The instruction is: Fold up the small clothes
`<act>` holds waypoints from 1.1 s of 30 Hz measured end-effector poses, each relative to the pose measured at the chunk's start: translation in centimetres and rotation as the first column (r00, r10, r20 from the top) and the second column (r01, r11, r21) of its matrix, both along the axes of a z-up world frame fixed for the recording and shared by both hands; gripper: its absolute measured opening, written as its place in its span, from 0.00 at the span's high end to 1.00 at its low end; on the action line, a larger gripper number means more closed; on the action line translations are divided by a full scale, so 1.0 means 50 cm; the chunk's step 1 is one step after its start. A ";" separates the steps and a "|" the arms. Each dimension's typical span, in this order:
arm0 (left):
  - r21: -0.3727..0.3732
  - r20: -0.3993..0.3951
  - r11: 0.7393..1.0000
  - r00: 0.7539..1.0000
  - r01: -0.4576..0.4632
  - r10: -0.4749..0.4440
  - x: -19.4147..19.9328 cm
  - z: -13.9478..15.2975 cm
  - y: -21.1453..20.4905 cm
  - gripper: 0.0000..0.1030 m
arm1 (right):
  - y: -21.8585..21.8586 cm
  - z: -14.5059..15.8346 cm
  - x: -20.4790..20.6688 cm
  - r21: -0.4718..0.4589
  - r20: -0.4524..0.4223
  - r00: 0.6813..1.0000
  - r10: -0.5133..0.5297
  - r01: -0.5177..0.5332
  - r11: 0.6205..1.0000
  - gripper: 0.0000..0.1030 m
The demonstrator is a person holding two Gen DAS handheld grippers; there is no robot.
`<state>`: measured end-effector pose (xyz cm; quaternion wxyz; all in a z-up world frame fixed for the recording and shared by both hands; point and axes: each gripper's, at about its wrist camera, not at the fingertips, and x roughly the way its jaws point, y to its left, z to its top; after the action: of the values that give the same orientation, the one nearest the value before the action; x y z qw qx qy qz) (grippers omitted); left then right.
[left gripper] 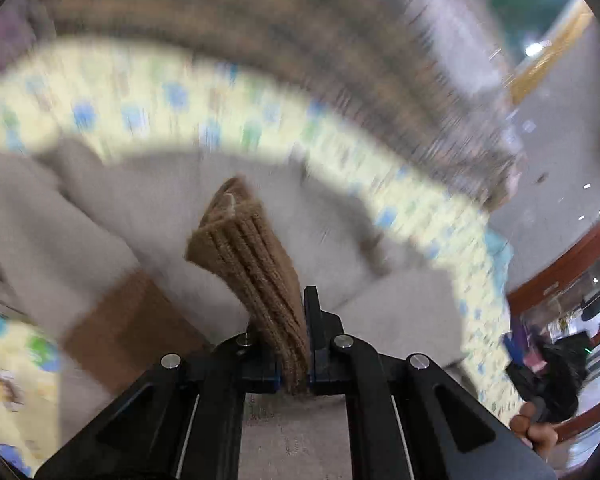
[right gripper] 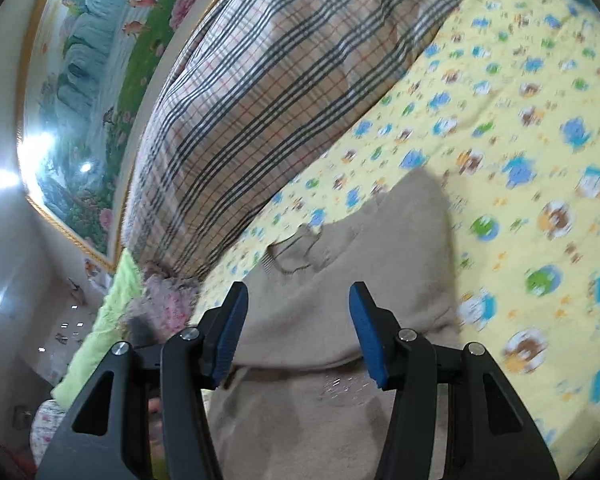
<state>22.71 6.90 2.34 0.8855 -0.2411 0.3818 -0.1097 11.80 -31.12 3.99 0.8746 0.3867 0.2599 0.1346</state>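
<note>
A gold-framed landscape painting hangs behind a plaid cushion on a yellow cartoon-print sheet.

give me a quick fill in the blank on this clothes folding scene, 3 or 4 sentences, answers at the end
1. The left gripper is shut on the ribbed ____ cuff of the beige sweater.
2. The right gripper is ____, with nothing pressed between its blue pads.
3. The sweater lies on a ____ sheet printed with cartoon animals.
4. Beyond the sheet sits a ____ cushion with dark stripes.

Answers: brown; open; yellow; plaid
</note>
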 end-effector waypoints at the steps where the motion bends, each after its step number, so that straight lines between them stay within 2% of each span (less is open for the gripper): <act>1: 0.020 0.044 1.000 0.999 -0.017 0.016 -0.017 0.009 0.004 0.94 | -0.010 -0.002 0.001 -0.020 -0.014 1.000 -0.019 0.019 1.000 0.48; 3: 0.068 0.049 0.998 0.999 -0.008 0.005 -0.020 -0.009 0.005 0.94 | -0.028 -0.012 0.016 -0.082 -0.065 0.995 -0.074 0.068 0.994 0.48; 5: 0.025 0.037 1.000 0.999 -0.002 0.001 -0.020 -0.032 0.016 0.94 | -0.040 -0.026 0.036 -0.107 -0.109 0.989 -0.098 0.087 0.990 0.48; 7: 0.001 0.072 1.000 0.997 -0.010 0.010 -0.033 -0.031 0.027 0.93 | -0.042 -0.040 0.077 -0.141 -0.168 0.982 -0.090 0.066 0.988 0.48; 9: 0.000 0.098 1.000 0.995 -0.017 0.017 -0.046 -0.033 0.028 0.93 | -0.039 -0.047 0.105 -0.171 -0.195 0.977 -0.085 0.051 0.984 0.47; 12: -0.004 0.087 1.000 0.996 -0.026 0.026 -0.063 -0.050 0.029 0.93 | -0.026 -0.069 0.162 -0.245 -0.270 0.960 -0.077 0.009 0.970 0.45; 16: -0.021 0.065 0.999 0.997 -0.037 0.038 -0.094 -0.071 0.037 0.93 | -0.011 -0.115 0.222 -0.214 -0.324 0.946 -0.011 -0.062 0.975 0.45; 17: -0.020 0.065 0.999 0.997 -0.033 0.034 -0.092 -0.070 0.033 0.93 | -0.005 -0.118 0.227 -0.213 -0.324 0.946 0.009 -0.082 0.974 0.62; 18: -0.018 0.073 1.000 0.997 -0.023 0.025 -0.090 -0.066 0.029 0.93 | 0.002 -0.121 0.233 -0.223 -0.329 0.944 0.031 -0.109 0.969 0.91; 20: -0.017 0.117 1.000 0.993 -0.005 0.006 -0.076 -0.044 0.015 0.93 | 0.000 -0.100 0.232 -0.259 -0.305 0.952 0.023 -0.106 0.960 0.92; 24: 0.001 0.188 1.000 0.982 -0.001 0.001 -0.044 -0.023 -0.014 0.92 | -0.068 -0.044 0.213 -0.286 -0.219 0.973 -0.073 0.007 0.958 0.92; 27: 0.052 0.146 0.998 0.989 -0.021 0.014 -0.022 -0.048 -0.019 0.92 | -0.072 -0.059 0.220 -0.323 -0.239 0.967 -0.086 0.004 0.946 0.92; 29: 0.049 0.101 0.998 0.995 -0.028 0.023 -0.027 -0.071 -0.003 0.89 | -0.065 -0.084 0.222 -0.343 -0.261 0.962 -0.087 -0.008 0.939 0.92; 31: 0.050 0.085 0.998 0.996 -0.041 0.037 -0.042 -0.084 0.017 0.84 | -0.060 -0.100 0.220 -0.339 -0.266 0.960 -0.091 -0.004 0.941 0.92; 33: 0.063 0.068 0.996 0.996 -0.059 0.055 -0.057 -0.090 0.038 0.83 | -0.053 -0.109 0.223 -0.335 -0.269 0.959 -0.093 -0.002 0.942 0.92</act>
<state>19.84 8.79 -2.15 0.9079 -0.2191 0.3485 -0.0797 22.95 -33.79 -1.44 0.8843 0.2548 0.3910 0.0122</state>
